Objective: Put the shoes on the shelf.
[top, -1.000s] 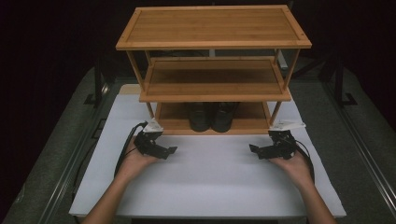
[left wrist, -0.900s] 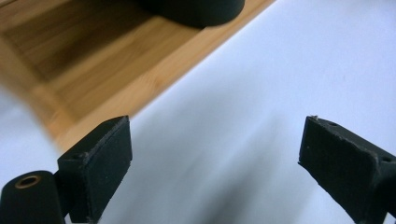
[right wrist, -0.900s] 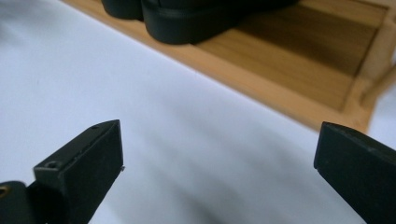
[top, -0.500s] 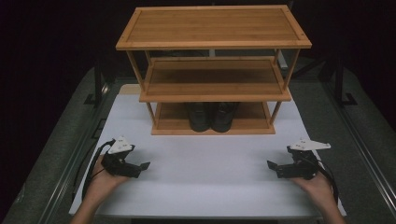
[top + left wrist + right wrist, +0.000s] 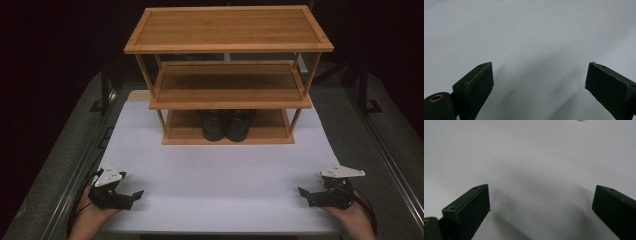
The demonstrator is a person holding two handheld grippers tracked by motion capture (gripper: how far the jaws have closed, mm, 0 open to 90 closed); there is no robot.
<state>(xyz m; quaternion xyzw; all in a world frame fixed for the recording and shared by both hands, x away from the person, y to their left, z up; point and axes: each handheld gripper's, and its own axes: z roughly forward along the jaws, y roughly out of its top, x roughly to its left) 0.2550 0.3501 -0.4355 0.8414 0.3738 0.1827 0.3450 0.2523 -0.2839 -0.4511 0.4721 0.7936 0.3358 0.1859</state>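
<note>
Left tongs [image 5: 134, 194] sit low at the near left corner of the white mat [image 5: 220, 175], held in the person's left hand [image 5: 92, 217], tips pointing inward toward the mat's middle. Jaws stand wide; the left gripper view shows bare white mat between them, nothing gripped. Grey three-cornered plate on top, cable looping off the mat's left edge.

Centre, far side of the surface: a three-tier wooden rack [image 5: 227, 75], its base resting on the far edge of the mat. Top and middle shelves bare. On the bottom shelf, a pair of black shoes [image 5: 226, 125], side by side and touching, set at the shelf's middle with toes toward the near side. The shoes are well apart from both tongs.

Right tongs [image 5: 301, 191] rest at the near right corner of the mat, in the right hand [image 5: 352, 220], tips pointing inward. Jaws wide here too; the right gripper view shows plain mat and shadow between them, nothing held.
</note>
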